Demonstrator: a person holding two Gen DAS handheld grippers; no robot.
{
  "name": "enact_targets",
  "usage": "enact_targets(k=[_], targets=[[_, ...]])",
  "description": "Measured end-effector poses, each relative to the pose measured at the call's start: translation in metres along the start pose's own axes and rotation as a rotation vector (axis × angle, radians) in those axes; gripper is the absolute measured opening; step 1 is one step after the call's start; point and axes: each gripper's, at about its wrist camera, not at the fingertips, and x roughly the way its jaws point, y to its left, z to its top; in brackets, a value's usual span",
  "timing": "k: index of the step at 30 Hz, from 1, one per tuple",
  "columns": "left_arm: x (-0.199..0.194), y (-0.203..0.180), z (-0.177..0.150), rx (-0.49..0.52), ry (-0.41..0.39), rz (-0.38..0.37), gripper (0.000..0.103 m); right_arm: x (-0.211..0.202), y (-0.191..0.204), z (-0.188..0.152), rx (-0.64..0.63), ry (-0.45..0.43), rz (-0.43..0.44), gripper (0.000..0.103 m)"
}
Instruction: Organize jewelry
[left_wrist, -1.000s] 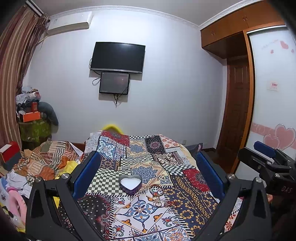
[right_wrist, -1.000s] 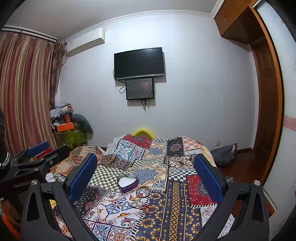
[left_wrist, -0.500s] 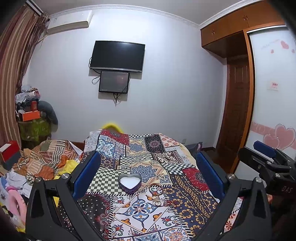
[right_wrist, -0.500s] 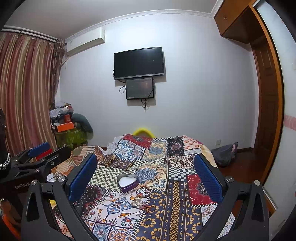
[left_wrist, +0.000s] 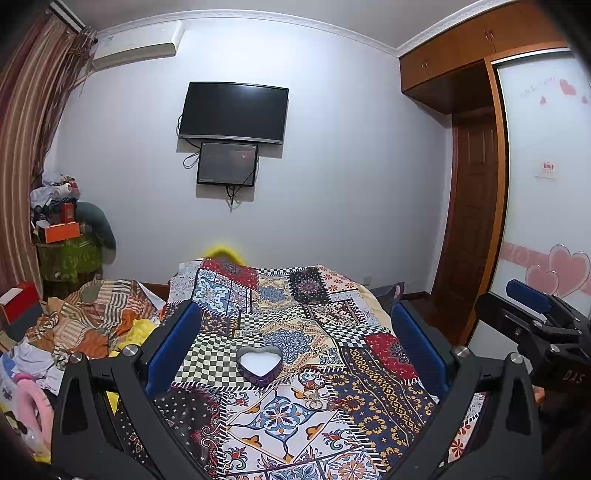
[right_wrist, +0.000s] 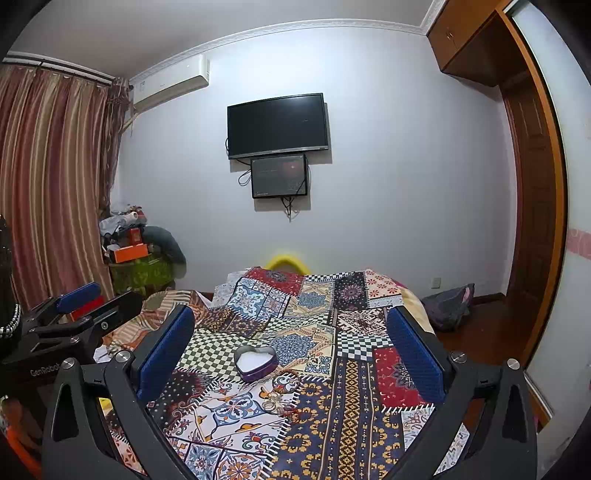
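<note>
A purple heart-shaped box (left_wrist: 259, 363) with a white lining sits open on the patterned bedspread (left_wrist: 288, 417); it also shows in the right wrist view (right_wrist: 255, 362). Small metal jewelry pieces (left_wrist: 317, 398) lie on the spread just right of and nearer than the box, and show in the right wrist view (right_wrist: 275, 402) too. My left gripper (left_wrist: 295, 343) is open and empty, held above the bed short of the box. My right gripper (right_wrist: 291, 343) is open and empty, beside it to the right.
A pile of striped clothes (left_wrist: 92, 321) lies left of the bed. A cluttered stand (right_wrist: 140, 266) is by the curtain. A TV (left_wrist: 232, 112) hangs on the far wall. A wardrobe and door (left_wrist: 476, 206) are at the right. A bag (right_wrist: 448, 306) lies on the floor.
Both views have shifted very slightly; the grippers stay open and the box and jewelry have not moved.
</note>
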Motion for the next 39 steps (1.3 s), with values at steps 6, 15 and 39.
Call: enact_targets(k=[6,15,39], targets=[[0.001,0.0,0.001,0.002,0.001,0.0,0.103,0.0,-0.001,0.0,0.0,0.001,0.001,0.103],[0.001,-0.001,0.001,0.004,0.004,0.0,0.103,0.001,-0.002,-0.001,0.004,0.007,0.0,0.103],[0.068,0.006,-0.029,-0.014,0.191,0.002,0.103,0.066,-0.027,-0.04,0.037,0.204,-0.028,0.103]])
